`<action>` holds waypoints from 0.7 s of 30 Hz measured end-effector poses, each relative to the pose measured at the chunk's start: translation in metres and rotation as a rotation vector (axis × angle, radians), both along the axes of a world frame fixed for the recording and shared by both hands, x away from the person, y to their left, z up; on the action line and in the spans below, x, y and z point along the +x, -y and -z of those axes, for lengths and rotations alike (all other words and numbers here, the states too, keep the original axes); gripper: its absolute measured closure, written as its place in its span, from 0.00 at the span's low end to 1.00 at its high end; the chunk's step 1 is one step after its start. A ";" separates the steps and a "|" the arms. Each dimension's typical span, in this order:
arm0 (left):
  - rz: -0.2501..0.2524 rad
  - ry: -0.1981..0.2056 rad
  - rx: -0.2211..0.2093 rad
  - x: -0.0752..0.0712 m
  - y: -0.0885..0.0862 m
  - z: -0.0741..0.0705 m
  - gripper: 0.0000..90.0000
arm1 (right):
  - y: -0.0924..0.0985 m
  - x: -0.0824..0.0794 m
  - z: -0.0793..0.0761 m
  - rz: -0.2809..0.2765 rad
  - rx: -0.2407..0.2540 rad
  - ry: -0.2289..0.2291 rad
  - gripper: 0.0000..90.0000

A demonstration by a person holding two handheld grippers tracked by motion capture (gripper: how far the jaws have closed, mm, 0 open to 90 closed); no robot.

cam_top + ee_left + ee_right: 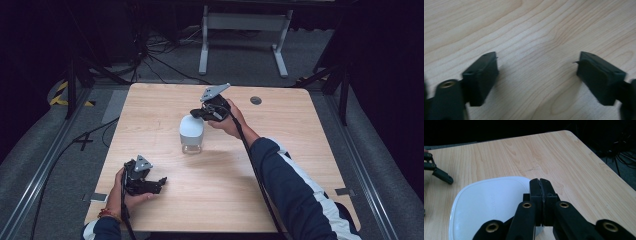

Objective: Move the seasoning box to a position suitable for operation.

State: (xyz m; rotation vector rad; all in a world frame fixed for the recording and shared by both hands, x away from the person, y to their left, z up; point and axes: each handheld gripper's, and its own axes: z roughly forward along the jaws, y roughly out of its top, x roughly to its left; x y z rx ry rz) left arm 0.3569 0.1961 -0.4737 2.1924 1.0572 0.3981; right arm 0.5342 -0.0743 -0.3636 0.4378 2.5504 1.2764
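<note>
right tool (199,114): jaws pressed flat together, nothing between them, tips just over the near edge of the container lid (491,202). from the right tool's own camera the closed jaws overlap the lid's right side; whether they touch it i cannot tell. person's right hand (227,117) wraps the tool body, grey plate on top, cable trailing back along a dark sleeve with a white stripe.

container (191,134): clear-walled jar with a white rounded-square lid seated on it, standing upright on the bench (280,165), right under the right tool's tips. contents: nothing readable through the wall in the high view; the lid hides the inside from above.

left tool (159,183): toward the person and to the left of the container, well apart from it, low over the bench near the front edge. jaws stand wide, gap bare, just wood grain between the pads (482,78). left hand (125,192) holds it from behind.

small dark round cap (255,100) set in the bench, beyond the container and to its right, near the far edge. bench surface around the container is plain light wood.
</note>
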 end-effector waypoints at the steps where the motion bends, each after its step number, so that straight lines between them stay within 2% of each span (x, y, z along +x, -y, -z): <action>1: -0.016 -0.007 -0.019 0.000 0.003 0.000 0.27 | 0.000 0.001 0.001 -0.003 0.008 -0.004 1.00; 3: 0.006 0.010 -0.021 0.004 0.006 -0.002 0.37 | -0.001 0.001 0.002 -0.006 0.019 -0.007 1.00; 5: 0.028 0.021 -0.024 0.006 0.011 -0.005 0.41 | -0.003 0.001 0.002 -0.008 0.016 -0.002 1.00; 7: 0.039 0.069 -0.031 0.009 0.017 -0.013 0.48 | -0.005 0.000 0.001 -0.004 -0.002 0.013 1.00; 8: 0.048 0.073 -0.036 0.010 0.019 -0.017 0.54 | -0.006 0.000 0.001 0.001 -0.002 0.014 1.00; 9: 0.055 0.095 -0.041 0.013 0.020 -0.021 0.58 | -0.006 0.000 0.001 0.004 0.002 0.010 1.00; 13: 0.045 0.146 -0.100 0.021 0.024 -0.036 0.71 | -0.005 0.001 0.002 0.023 0.014 -0.001 1.00; 14: 0.038 0.150 -0.128 0.022 0.026 -0.037 0.73 | -0.005 0.001 0.002 0.029 0.012 0.006 1.00; 15: 0.037 0.150 -0.134 0.024 0.027 -0.040 0.75 | -0.005 0.001 0.002 0.031 0.014 0.004 1.00; 17: 0.037 0.168 -0.131 0.027 0.032 -0.043 0.80 | -0.005 0.001 0.002 0.030 0.013 0.004 1.00; 19: 0.061 0.174 -0.113 0.029 0.037 -0.047 0.88 | -0.005 0.002 0.002 0.030 0.015 0.003 1.00; 20: 0.070 0.184 -0.121 0.030 0.040 -0.049 0.89 | -0.005 0.002 0.002 0.030 0.015 0.000 1.00; 21: 0.082 0.198 -0.111 0.031 0.041 -0.051 0.91 | -0.005 0.003 0.002 0.033 0.017 -0.001 1.00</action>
